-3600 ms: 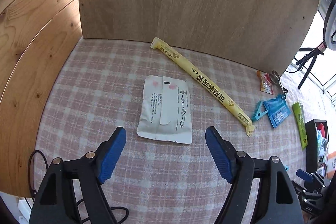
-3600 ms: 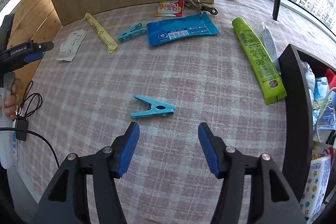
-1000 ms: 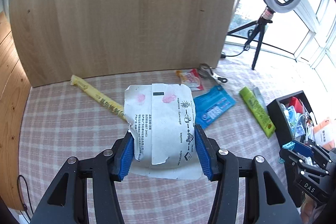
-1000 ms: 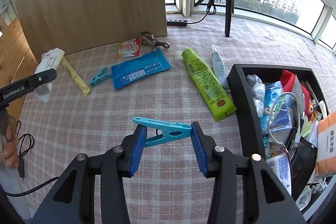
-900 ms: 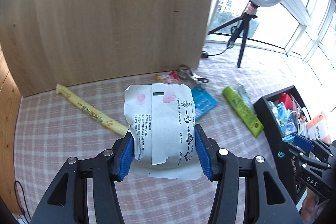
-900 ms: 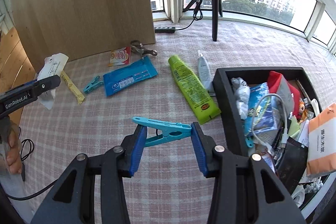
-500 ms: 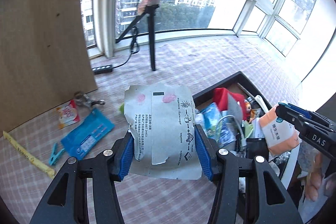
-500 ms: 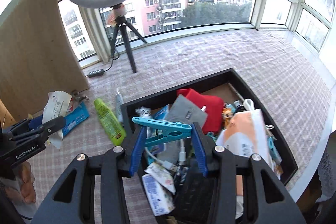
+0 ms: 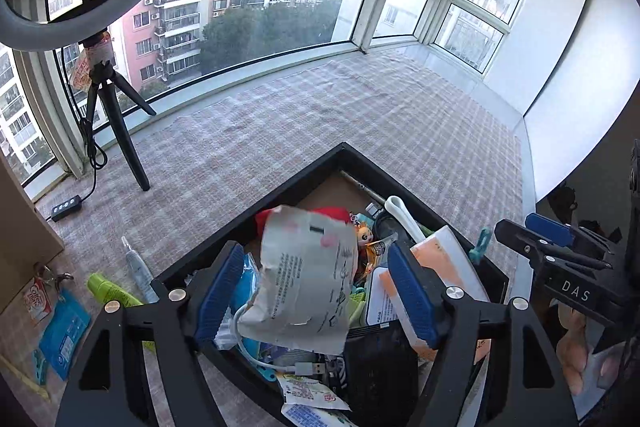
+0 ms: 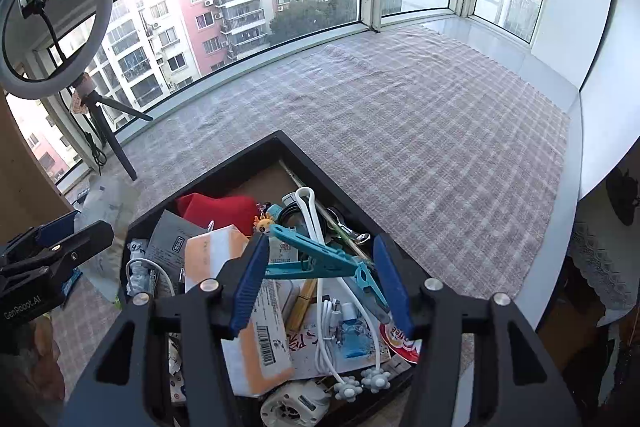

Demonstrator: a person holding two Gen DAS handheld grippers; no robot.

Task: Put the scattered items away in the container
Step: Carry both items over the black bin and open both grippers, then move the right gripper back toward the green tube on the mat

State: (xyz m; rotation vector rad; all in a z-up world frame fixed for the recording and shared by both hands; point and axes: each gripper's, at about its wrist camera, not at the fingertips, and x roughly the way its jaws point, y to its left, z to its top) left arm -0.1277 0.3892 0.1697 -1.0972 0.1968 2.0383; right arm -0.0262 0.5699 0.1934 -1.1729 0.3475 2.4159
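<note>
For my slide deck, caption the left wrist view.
Left gripper opening above the black container, white paper packet loose between its blue pads.

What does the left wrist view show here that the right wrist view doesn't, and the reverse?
Left wrist only: the green tube and blue flat packet lying on the checked cloth. Right wrist only: the teal plastic clothespin between the opening right gripper. Both: the black container, full of clutter, and the white paper pouch loose at the opening left gripper.
</note>
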